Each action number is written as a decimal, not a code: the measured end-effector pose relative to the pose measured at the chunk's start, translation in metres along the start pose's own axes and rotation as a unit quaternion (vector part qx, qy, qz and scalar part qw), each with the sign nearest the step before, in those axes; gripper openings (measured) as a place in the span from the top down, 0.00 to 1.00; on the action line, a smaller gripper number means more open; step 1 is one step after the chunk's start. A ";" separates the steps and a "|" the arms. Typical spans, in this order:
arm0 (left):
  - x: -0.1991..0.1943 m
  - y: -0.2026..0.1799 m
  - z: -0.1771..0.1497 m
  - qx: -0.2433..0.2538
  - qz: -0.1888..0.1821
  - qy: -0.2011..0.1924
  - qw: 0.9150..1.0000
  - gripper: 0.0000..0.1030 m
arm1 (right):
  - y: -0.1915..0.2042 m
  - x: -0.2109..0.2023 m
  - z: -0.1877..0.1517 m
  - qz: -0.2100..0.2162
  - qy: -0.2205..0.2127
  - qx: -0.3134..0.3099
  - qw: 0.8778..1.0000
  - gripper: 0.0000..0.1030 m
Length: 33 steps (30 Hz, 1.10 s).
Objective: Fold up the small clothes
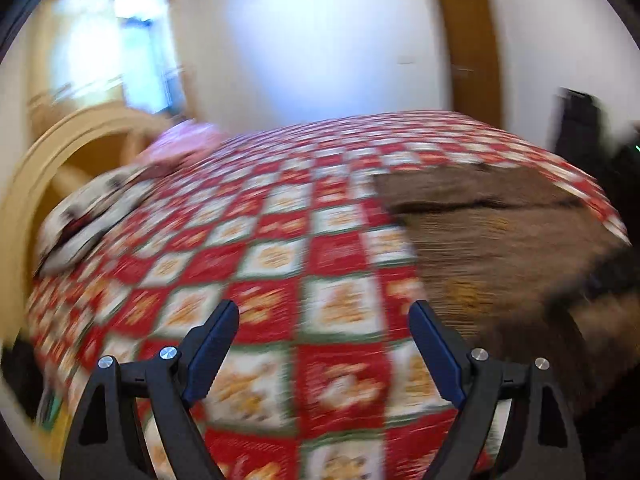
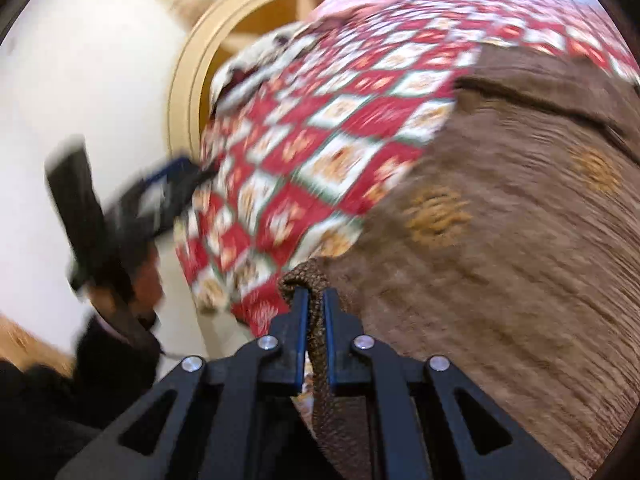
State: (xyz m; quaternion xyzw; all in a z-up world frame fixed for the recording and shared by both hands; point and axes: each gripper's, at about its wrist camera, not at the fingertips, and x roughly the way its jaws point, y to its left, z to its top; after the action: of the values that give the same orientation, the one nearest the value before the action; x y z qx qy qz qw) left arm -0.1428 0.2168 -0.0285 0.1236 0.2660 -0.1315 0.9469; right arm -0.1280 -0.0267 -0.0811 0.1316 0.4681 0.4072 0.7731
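Right gripper [image 2: 316, 300] pinches the soft, limp brown knit garment's [image 2: 500, 240] near hem; left gripper [image 1: 324, 316] spread, probably should grab the far-right edge.

**Cloth, plastic and wood as I see them**

My right gripper [image 2: 316, 300] is matt black plastic with shiny metal pins — its blue pads look smooth. The brown garment [image 2: 500, 240] is coarse, ribbed knit. The checked bedspread [image 1: 280, 248] looks like soft cloth; the headboard [image 1: 36, 168] looks like smooth painted wood.
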 end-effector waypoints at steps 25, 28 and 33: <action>0.064 -0.121 0.021 0.315 -0.362 0.026 0.877 0.85 | -0.002 -0.021 0.036 0.077 0.029 -0.043 0.996 0.90; 0.077 -0.122 0.023 0.263 -0.365 0.051 0.892 0.92 | -0.016 -0.029 0.040 0.071 -0.001 -0.023 0.997 0.87; 0.089 -0.117 0.038 0.161 -0.374 0.069 0.911 0.93 | -0.063 -0.079 0.043 0.039 -0.099 0.067 0.992 0.72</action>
State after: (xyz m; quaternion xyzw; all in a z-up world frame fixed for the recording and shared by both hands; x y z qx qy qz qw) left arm -0.0882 0.0797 -0.0638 0.1742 0.3329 -0.5081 0.7750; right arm -0.0784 -0.1182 -0.0460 0.2406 0.4096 0.3895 0.7891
